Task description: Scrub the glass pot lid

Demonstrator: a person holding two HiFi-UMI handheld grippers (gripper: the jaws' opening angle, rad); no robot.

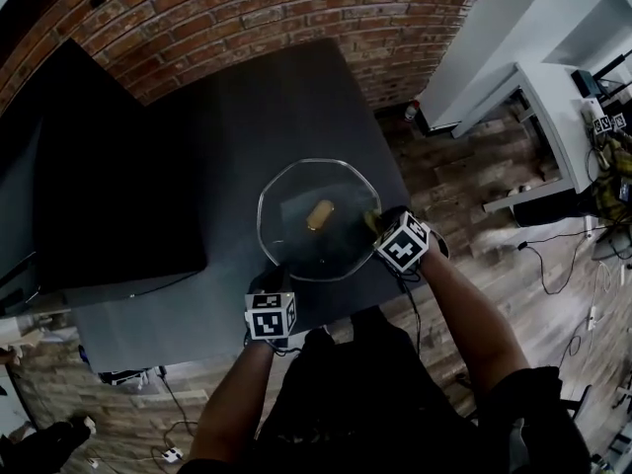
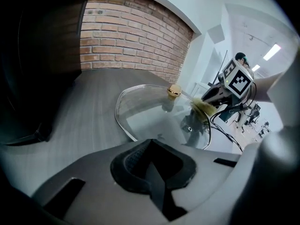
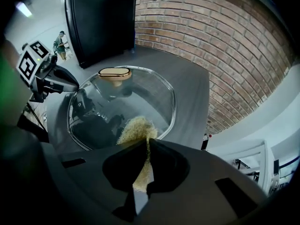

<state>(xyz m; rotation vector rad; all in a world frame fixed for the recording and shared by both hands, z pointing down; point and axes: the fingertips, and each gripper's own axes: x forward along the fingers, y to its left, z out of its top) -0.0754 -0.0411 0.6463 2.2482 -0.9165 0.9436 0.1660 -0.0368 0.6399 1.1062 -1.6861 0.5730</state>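
Observation:
The glass pot lid (image 1: pixel 296 235) lies on the dark grey table (image 1: pixel 237 126), with its gold knob (image 1: pixel 319 214) in the middle. My left gripper (image 1: pixel 276 279) is at the lid's near rim; in the left gripper view its jaws (image 2: pixel 152 142) stand shut where the rim (image 2: pixel 126 125) runs under them. The right gripper (image 3: pixel 147 142) is shut on a yellow scrub pad (image 3: pixel 135 128), which presses on the glass (image 3: pixel 145 95) near the right rim. The left gripper view shows the same pad (image 2: pixel 202 108) against the lid's far edge, below the right gripper (image 2: pixel 208 97).
A large black box (image 1: pixel 99 196) fills the table's left side. A brick wall (image 1: pixel 247 18) stands behind the table. White furniture (image 1: pixel 543 97) and loose cables (image 1: pixel 553 265) lie on the wooden floor to the right. A person (image 3: pixel 60 41) stands far off.

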